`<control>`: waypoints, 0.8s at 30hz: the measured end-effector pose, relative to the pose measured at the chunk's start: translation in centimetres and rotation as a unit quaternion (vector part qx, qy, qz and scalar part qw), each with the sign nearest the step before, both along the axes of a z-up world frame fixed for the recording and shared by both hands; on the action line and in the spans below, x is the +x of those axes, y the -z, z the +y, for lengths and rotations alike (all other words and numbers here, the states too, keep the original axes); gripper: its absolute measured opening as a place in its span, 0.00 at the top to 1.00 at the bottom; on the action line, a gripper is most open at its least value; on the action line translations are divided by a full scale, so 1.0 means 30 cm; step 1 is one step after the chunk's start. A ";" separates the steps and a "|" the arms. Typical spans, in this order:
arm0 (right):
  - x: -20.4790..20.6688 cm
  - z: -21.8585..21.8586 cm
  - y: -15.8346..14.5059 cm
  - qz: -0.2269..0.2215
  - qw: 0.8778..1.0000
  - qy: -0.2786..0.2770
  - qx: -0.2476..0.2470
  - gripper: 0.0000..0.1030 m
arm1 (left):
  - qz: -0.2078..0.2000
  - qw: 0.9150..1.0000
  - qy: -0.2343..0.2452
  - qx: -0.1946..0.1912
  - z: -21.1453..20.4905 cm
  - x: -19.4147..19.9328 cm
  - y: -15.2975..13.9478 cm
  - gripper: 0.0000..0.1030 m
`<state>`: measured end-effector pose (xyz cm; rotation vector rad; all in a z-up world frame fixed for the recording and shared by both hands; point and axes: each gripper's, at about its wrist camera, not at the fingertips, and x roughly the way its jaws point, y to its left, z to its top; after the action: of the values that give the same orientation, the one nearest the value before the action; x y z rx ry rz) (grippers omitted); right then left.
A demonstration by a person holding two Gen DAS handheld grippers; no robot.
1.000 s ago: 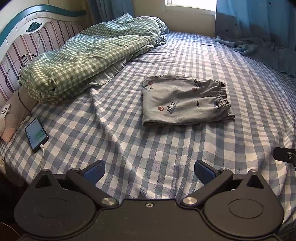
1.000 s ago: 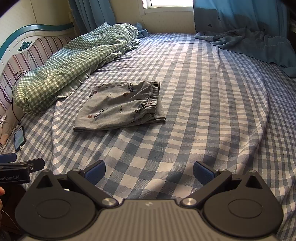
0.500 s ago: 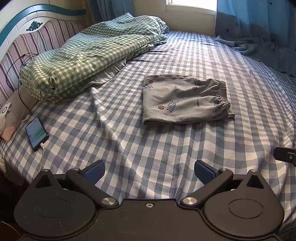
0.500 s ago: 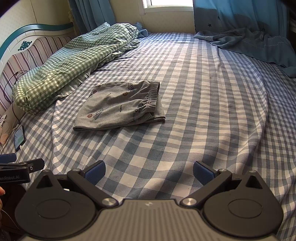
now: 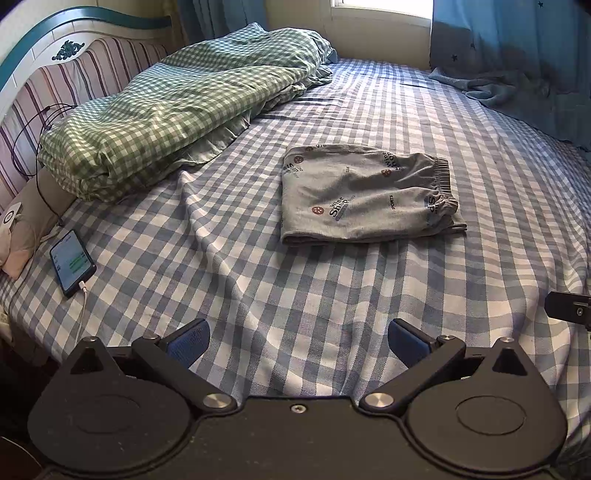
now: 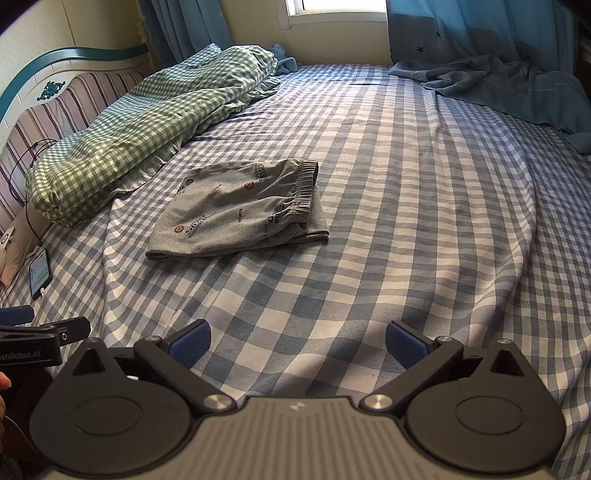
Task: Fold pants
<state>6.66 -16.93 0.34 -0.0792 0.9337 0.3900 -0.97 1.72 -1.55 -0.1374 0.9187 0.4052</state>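
Currently both grippers are held wide open, nothing gripped. Left gripper [image 5: 298,338]: blue pads [image 5: 186,339] spread far apart, poised over the near edge of the bed [image 5: 258,295], no contact with the cloth seen. Right gripper [image 6: 297,339]: same spread, pads [image 6: 404,343] apart, also over the near edge, nothing touched. Both are pointed level across the bed toward the window [image 6: 336,5]. Part of the left gripper is seen at the left edge of the right wrist view, so the two are held side by side.

Pants [image 5: 364,195] are lying folded flat mid-bed, well apart from both grippers, waistband to the right, fold edge to the left. They are seen ahead and slightly right of the left gripper, and ahead-left of the right one [image 6: 240,212].

Green duvet [image 5: 166,110] is bunched far left along the headboard [image 5: 48,70]. Phone [image 5: 72,263] lies near left, screen lit, cable attached. Blue blanket [image 6: 517,88] is heaped far right.
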 end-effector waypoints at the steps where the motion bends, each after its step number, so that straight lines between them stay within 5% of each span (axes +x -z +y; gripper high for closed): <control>1: -0.001 -0.003 0.000 0.001 1.000 -0.002 0.001 0.00 | 0.000 1.000 -0.001 -0.002 0.001 -0.003 0.003 0.01; 24: 0.006 -0.032 -0.009 0.004 1.000 -0.012 0.002 0.00 | 0.013 1.000 -0.012 -0.002 -0.009 -0.005 0.008 0.01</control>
<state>6.83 -17.89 0.61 -0.0853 0.9409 0.4144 -1.13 1.46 -1.78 -0.1469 0.9431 0.4286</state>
